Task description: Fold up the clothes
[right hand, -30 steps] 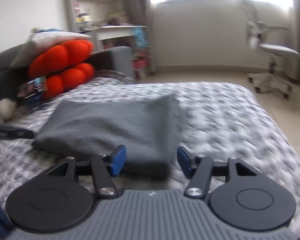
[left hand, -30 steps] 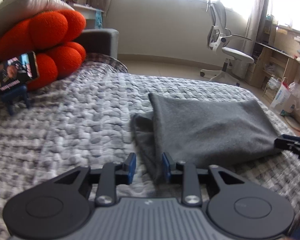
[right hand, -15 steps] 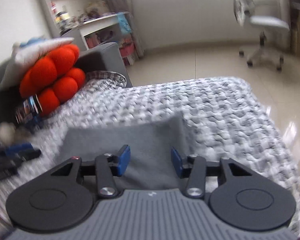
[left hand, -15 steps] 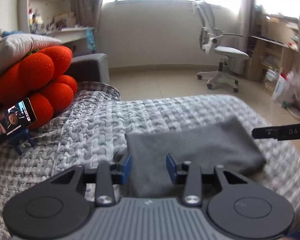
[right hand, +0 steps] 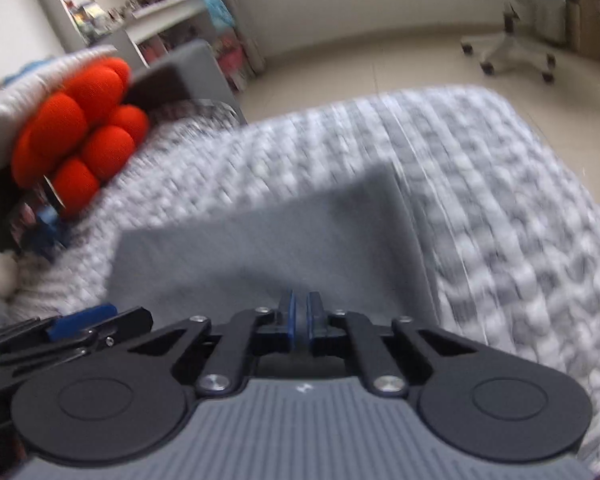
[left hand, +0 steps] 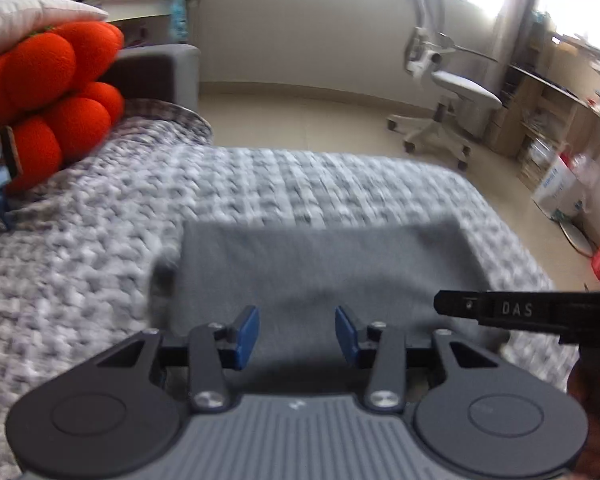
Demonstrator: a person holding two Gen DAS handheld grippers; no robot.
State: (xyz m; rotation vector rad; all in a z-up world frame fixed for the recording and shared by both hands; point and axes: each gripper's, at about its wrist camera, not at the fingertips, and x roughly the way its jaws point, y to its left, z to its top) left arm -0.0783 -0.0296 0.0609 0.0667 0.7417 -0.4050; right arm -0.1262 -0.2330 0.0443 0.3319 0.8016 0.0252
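Grey garment (left hand: 320, 264) lies folded on my bed (left hand: 100, 248); left claw (left hand: 296, 338) opening, empty; right claw (right hand: 299, 320) pressed together, empty.

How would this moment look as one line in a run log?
left tool: opening, empty | right tool: shut | grey garment: folded on bed

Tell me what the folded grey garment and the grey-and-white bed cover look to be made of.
Folded grey garment: soft matte fabric, likely fleece or jersey; no sheen or visible weave, though blur limits this. Grey-and-white bed cover: chunky woven or knitted textile; bumpy surface.
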